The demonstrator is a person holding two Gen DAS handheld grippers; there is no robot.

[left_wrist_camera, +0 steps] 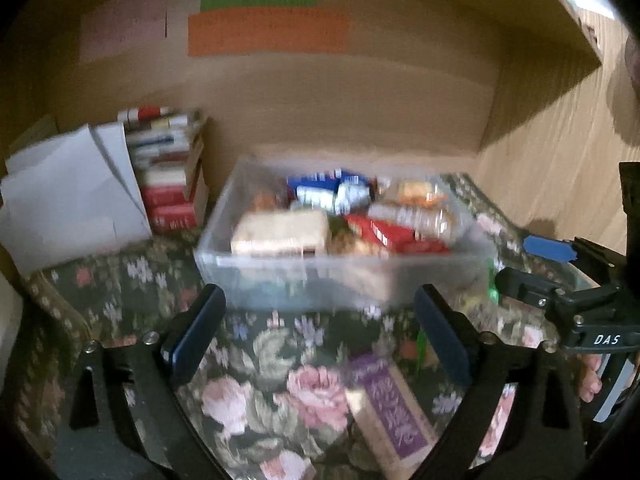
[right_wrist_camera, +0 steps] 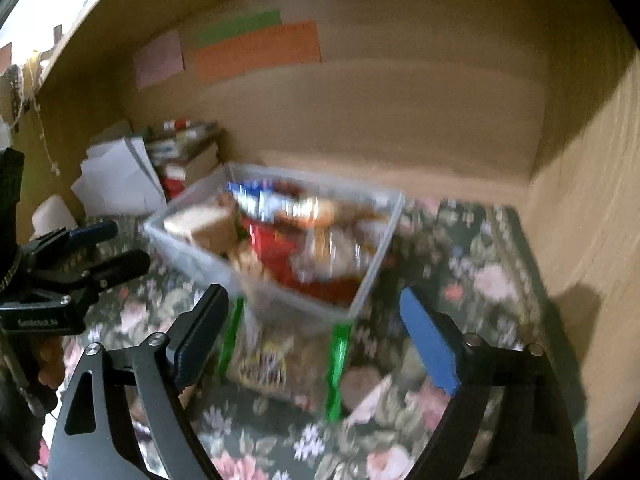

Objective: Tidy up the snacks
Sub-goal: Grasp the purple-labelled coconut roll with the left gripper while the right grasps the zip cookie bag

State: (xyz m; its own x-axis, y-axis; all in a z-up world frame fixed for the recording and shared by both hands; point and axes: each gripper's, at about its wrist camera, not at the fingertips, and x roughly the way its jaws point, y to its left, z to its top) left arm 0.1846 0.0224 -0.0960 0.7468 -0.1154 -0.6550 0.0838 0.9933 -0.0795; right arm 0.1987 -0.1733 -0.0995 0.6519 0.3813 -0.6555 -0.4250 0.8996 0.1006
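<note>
A clear plastic bin full of snack packets stands on the floral cloth inside a wooden shelf bay. My left gripper is open just in front of the bin. A purple-labelled snack packet lies flat on the cloth near its right finger, untouched. In the right wrist view my right gripper is open at the bin's near corner. A snack bag with green edges lies on the cloth between its fingers, free of the pads. Each gripper shows at the edge of the other's view.
A stack of books or boxes and white papers fill the back left corner. Wooden walls close the bay at the back and right. Coloured paper sheets hang on the back wall. Floral cloth lies open right of the bin.
</note>
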